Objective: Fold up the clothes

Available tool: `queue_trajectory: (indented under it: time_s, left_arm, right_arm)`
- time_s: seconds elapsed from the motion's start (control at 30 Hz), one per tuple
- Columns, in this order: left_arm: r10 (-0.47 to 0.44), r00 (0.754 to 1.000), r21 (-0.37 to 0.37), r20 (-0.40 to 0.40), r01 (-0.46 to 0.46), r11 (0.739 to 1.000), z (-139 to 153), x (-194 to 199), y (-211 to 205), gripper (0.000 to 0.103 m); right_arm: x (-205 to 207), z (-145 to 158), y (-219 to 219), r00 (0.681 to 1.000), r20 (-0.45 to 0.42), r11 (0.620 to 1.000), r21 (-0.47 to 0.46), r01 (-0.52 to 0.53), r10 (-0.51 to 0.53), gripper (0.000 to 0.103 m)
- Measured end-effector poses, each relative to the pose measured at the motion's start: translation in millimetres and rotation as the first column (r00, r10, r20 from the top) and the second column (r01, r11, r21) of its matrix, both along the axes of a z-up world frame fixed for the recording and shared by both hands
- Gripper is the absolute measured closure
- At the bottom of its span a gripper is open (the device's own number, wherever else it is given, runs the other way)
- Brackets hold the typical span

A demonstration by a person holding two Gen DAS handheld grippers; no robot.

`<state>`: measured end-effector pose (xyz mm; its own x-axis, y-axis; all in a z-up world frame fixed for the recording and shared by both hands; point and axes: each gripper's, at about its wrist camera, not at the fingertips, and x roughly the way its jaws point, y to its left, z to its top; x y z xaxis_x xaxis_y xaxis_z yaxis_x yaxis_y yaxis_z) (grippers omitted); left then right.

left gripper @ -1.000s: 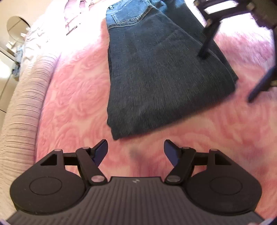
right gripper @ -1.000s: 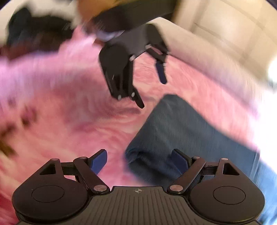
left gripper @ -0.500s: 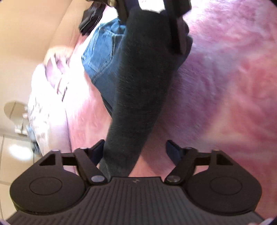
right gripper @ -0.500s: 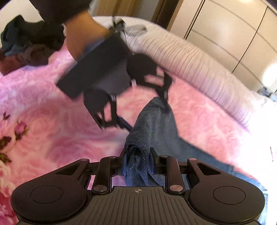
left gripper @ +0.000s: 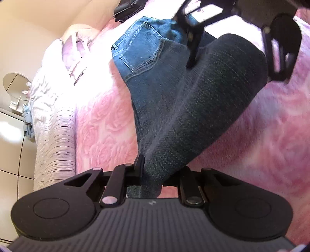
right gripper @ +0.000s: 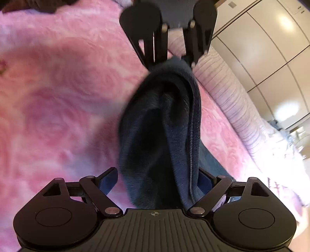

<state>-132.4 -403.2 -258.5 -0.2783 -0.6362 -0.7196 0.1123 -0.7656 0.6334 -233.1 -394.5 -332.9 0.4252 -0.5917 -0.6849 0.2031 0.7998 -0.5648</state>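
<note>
Dark blue jeans (left gripper: 193,108) lie on the pink bed, their folded end lifted into a ridge between both grippers. My left gripper (left gripper: 153,170) is shut on the near corner of that fold. In the left wrist view my right gripper (left gripper: 234,70) straddles the far corner at the top. In the right wrist view the jeans (right gripper: 160,135) hang as a bunched fold between the spread blue pads (right gripper: 108,180) of my right gripper (right gripper: 157,180), which is open. My left gripper (right gripper: 170,62) pinches the cloth at the far end. The waistband and back pocket (left gripper: 139,48) lie flat beyond.
A pink rose-patterned blanket (left gripper: 261,135) covers the bed. Its ribbed padded edge (left gripper: 56,139) runs along the left. A pale pink garment (left gripper: 75,50) and dark clothes (left gripper: 126,9) lie near the head end. Wardrobe doors (right gripper: 271,48) stand behind the bed.
My left gripper has shut on the jeans' fold that lay between its open fingers. My right gripper, shut on the cloth half a second ago, has opened. The fold is raised higher.
</note>
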Motion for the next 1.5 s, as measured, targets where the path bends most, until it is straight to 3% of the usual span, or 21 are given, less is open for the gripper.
queue_trajectory:
  time_s: [0.03,0.07,0.13,0.37,0.53,0.7,0.83,0.93,1.07,1.13,1.23,1.3,1.33,1.37,1.5]
  left_arm:
    - [0.007,1.000,0.001,-0.003,-0.007,1.000,4,0,2,0.091]
    - [0.018,1.000,0.004,-0.003,-0.018,1.000,8,3,7,0.091]
    - [0.051,0.999,0.011,0.000,-0.051,0.999,17,14,17,0.091]
    - [0.155,0.987,0.109,0.044,-0.159,0.981,65,51,77,0.091]
    - [0.210,0.976,0.174,0.063,-0.218,0.960,106,65,99,0.091]
    - [0.239,0.970,0.189,0.040,-0.243,0.952,149,45,64,0.089]
    - [0.260,0.966,0.143,0.011,-0.259,0.955,174,2,13,0.080]
    - [0.312,0.946,0.099,-0.088,-0.304,0.948,193,-38,-33,0.067]
    - [0.395,0.890,0.118,-0.227,-0.378,0.918,203,-86,-89,0.057]
    - [0.428,0.863,0.149,-0.267,-0.402,0.903,199,-107,-113,0.056]
    - [0.479,0.846,0.244,-0.236,-0.425,0.872,167,-133,-144,0.056]
    - [0.529,0.820,0.326,-0.217,-0.450,0.831,140,-138,-168,0.056]
    - [0.557,0.804,0.367,-0.209,-0.464,0.807,127,-139,-180,0.056]
    - [0.584,0.787,0.407,-0.199,-0.476,0.780,114,-139,-192,0.056]
    - [0.684,0.713,0.557,-0.154,-0.509,0.656,62,-138,-240,0.056]
  right_arm:
    - [3,3,-5,1.000,0.012,0.999,0.034,0.020,-0.020,0.054]
    - [6,7,-9,0.999,0.019,0.997,0.064,0.035,-0.037,0.073]
    - [11,19,-9,0.998,0.030,0.992,0.112,0.049,-0.053,0.078]
    - [25,72,46,0.992,0.126,0.972,0.232,-0.045,0.016,0.084]
    - [30,106,70,0.975,0.221,0.924,0.365,-0.111,0.030,0.084]
    - [10,149,24,0.942,0.333,0.877,0.466,-0.115,-0.053,0.086]
    - [-23,170,-45,0.895,0.401,0.817,0.571,-0.079,-0.194,0.088]
    - [-55,169,-103,0.837,0.443,0.755,0.654,-0.057,-0.320,0.088]
    - [-107,141,-180,0.737,0.442,0.649,0.761,-0.006,-0.511,0.088]
    - [-135,110,-209,0.665,0.394,0.546,0.837,0.025,-0.635,0.087]
    - [-174,57,-249,0.532,0.257,0.352,0.932,0.084,-0.807,0.084]
    - [-193,26,-269,0.444,0.137,0.213,0.969,0.124,-0.885,0.082]
    - [-200,17,-275,0.414,0.110,0.166,0.981,0.100,-0.903,0.082]
    - [-204,15,-278,0.398,0.104,0.145,0.987,0.073,-0.911,0.077]
    - [-209,18,-283,0.370,0.112,0.120,0.993,-0.001,-0.922,0.055]
